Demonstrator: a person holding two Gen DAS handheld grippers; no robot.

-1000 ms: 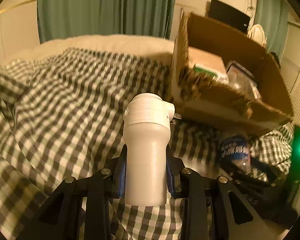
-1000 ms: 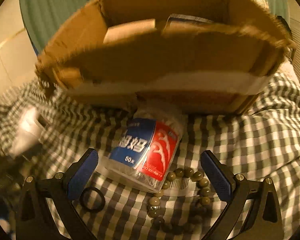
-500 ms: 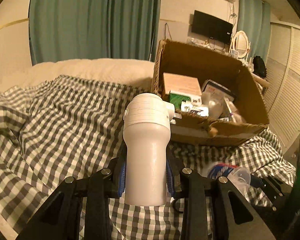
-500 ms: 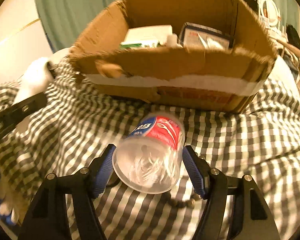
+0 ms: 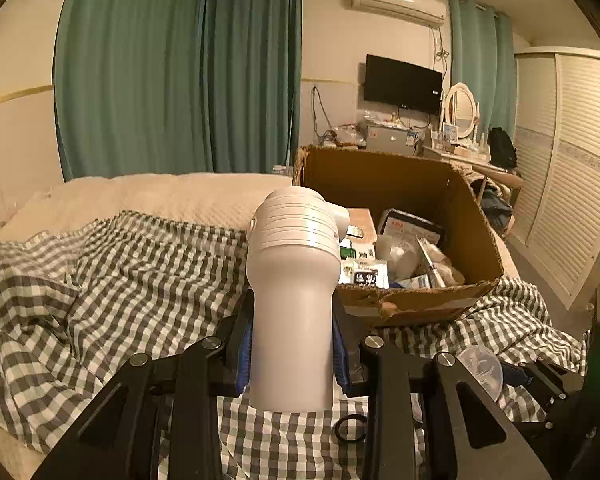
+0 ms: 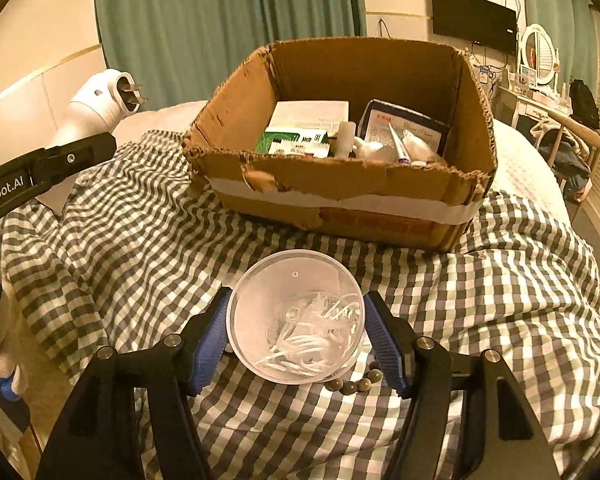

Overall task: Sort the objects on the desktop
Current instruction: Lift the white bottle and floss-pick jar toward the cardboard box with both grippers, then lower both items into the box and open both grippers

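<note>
Currently, two things are held above the checked cloth [image 6: 148,248], and each could be lost on the way to the cardboard box [image 6: 340,184]. A white plug-in device [image 5: 292,304] is pinched low on its smooth body by the left gripper [image 5: 292,354], its wide ribbed head well above the pads, so it is judged top-heavy and could pivot or slide out if the hand is tilted sharply. A clear round tub [image 6: 296,316] of small white picks is clamped by its sides in the right gripper [image 6: 296,332], the blue pads pressed on its wall; the thin plastic may flex and squirt free if squeezed harder, and, since it cannot be told whether a lid is fitted, the contents might be spilled if it is tipped. The box's near wall is torn and ragged, and either item could be caught on it if carried too low. A string of beads [image 6: 352,384] and a black ring [image 5: 350,428] lie on the cloth under the grippers and could be dragged or overlooked. Counted: two grippers, one white device, one tub, one box, one bead string with about four beads visible, one ring; several packets and tubes are seen in the box, too jumbled to be counted exactly
</note>
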